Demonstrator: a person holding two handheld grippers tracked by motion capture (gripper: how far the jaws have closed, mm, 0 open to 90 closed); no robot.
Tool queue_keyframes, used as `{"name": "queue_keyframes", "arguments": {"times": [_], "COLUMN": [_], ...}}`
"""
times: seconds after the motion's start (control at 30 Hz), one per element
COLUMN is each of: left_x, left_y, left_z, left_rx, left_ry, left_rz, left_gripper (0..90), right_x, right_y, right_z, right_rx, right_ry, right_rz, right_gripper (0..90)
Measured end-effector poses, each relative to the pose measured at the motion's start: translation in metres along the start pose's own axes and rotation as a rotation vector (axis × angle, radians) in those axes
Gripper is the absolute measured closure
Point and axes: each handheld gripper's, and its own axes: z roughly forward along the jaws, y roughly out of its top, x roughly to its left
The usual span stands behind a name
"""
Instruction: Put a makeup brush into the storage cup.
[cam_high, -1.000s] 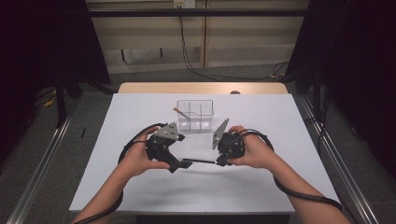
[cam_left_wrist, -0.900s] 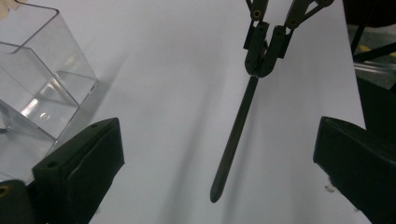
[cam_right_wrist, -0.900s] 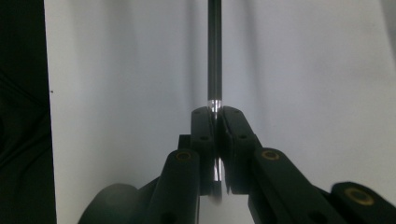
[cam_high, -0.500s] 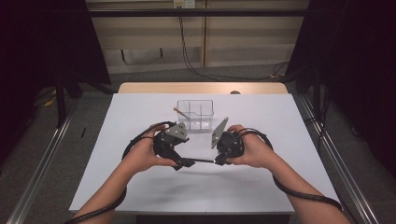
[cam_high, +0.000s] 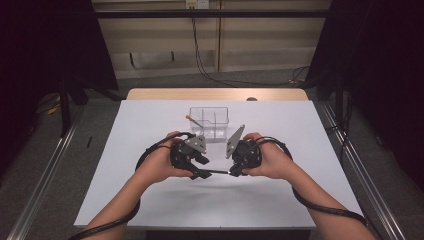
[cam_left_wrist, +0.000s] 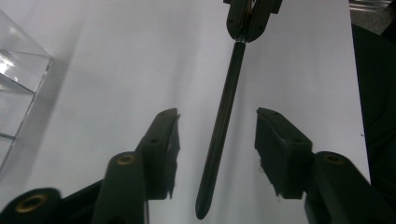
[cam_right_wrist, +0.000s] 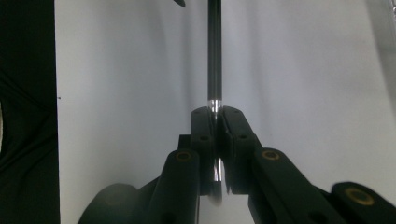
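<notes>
A thin dark rod (cam_high: 216, 172) (cam_right_wrist: 215, 46) hangs level just above the white table (cam_high: 150, 125), between my two hands. My right gripper (cam_high: 231, 172) (cam_right_wrist: 215, 112) is shut on one end of it. The rod's free end (cam_left_wrist: 224, 112) lies between the jaws of my left gripper (cam_high: 202, 175) (cam_left_wrist: 218, 114). Those jaws have just been closing, but there is a gap on each side and the pads do not touch the rod. In the left gripper view, the right gripper (cam_left_wrist: 250, 21) pinches the rod's far end at the top.
A clear plastic box (cam_high: 209, 122) (cam_left_wrist: 18, 79) with compartments stands just behind the grippers, and a thin orange-tipped stick (cam_high: 192, 120) leans in its left part. Metal rails run along both sides of the table. White surface stretches in front of my hands.
The left gripper's jaws have narrowed around the rod's free end, and the left hand has shifted slightly toward the right one. The right hand and the rod have stayed still.
</notes>
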Motion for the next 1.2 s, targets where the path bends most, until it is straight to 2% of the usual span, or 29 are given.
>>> {"name": "queue_keyframes", "arguments": {"times": [0.1, 0.4, 0.47, 0.6, 0.67, 0.8, 0.9, 0.97, 1.07, 1.2], "left_x": [0.000, -0.001, -0.001, -0.002, -0.003, -0.004, -0.005, -0.004, -0.005, -0.005], "left_y": [0.000, -0.001, -0.001, -0.001, -0.001, -0.001, -0.002, -0.002, -0.004, -0.004], "left_z": [0.002, 0.007, 0.009, 0.014, 0.017, 0.022, 0.025, 0.024, 0.023, 0.020], "left_rx": [0.027, 0.075, 0.070, 0.091, 0.101, 0.107, 0.110, 0.111, 0.093, 0.090], "left_ry": [-0.005, -0.031, -0.034, -0.042, -0.039, -0.063, -0.057, -0.078, -0.065, -0.070], "left_rz": [0.006, 0.016, 0.016, 0.024, 0.028, 0.021, 0.019, 0.010, -0.001, -0.007], "left_gripper": [61.1, 78.3, 79.6, 81.4, 82.0, 83.3, 83.9, 84.0, 84.0, 84.1], "right_x": [0.000, 0.001, 0.002, 0.000, -0.001, -0.003, -0.004, -0.004, -0.005, -0.007], "right_y": [0.001, 0.003, 0.003, 0.004, 0.004, 0.004, 0.005, 0.006, 0.006, 0.003], "right_z": [-0.001, -0.004, -0.005, -0.008, -0.010, -0.015, -0.017, -0.018, -0.018, -0.018], "right_rx": [0.002, -0.025, -0.028, -0.038, -0.043, -0.070, -0.080, -0.087, -0.088, -0.115], "right_ry": [0.004, 0.010, 0.007, 0.010, 0.010, 0.018, 0.016, 0.015, 0.014, 0.021], "right_rz": [0.000, -0.024, -0.025, -0.037, -0.031, -0.026, -0.020, -0.020, -0.022, -0.009], "right_gripper": [84.7, 84.7, 84.7, 84.6, 84.7, 84.6, 84.5, 84.6, 84.4, 84.2]}}
